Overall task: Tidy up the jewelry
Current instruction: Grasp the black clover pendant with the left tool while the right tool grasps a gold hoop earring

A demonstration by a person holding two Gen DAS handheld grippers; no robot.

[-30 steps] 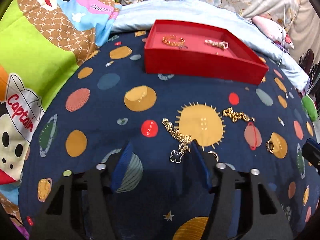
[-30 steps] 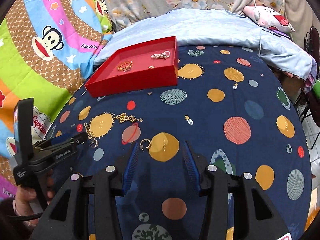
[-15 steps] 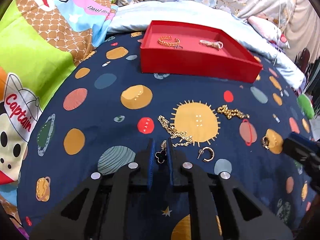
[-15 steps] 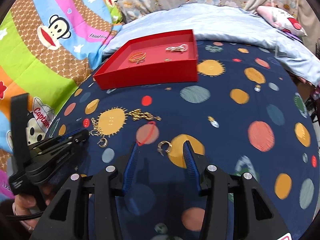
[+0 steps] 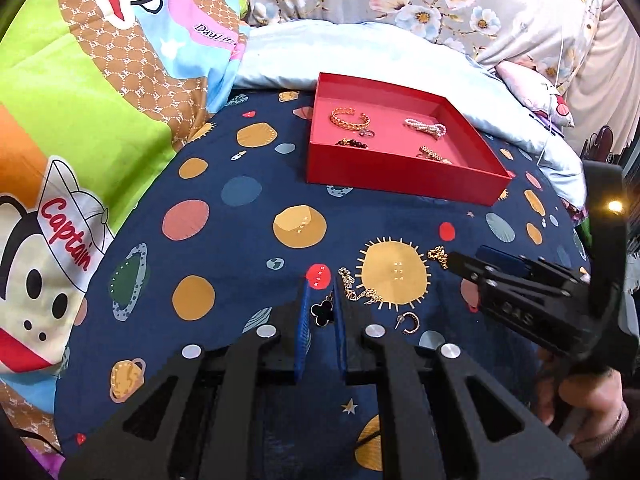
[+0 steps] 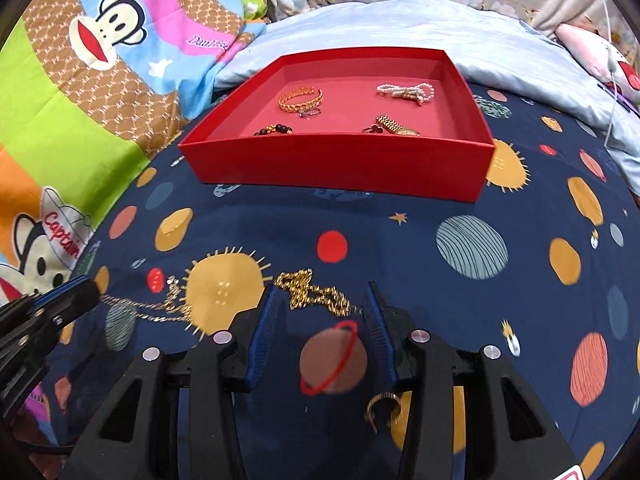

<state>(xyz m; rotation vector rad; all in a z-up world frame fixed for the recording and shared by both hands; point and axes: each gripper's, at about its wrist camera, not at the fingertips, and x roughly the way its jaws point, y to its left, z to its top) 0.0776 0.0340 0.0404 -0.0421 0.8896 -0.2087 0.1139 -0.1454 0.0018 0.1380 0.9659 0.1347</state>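
My right gripper [image 6: 318,320], fingers spread, straddles the crumpled gold chain [image 6: 314,292] on the navy planet-print cloth [image 6: 460,320] — its length runs crosswise between them. My left gripper [image 5: 320,312] is pinched on the black clover pendant [image 5: 322,311]; the red cardboard tray [image 6: 340,160] lies straight ahead.

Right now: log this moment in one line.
left gripper: shut on clover pendant | right gripper: open around gold chain | red tray: partly filled
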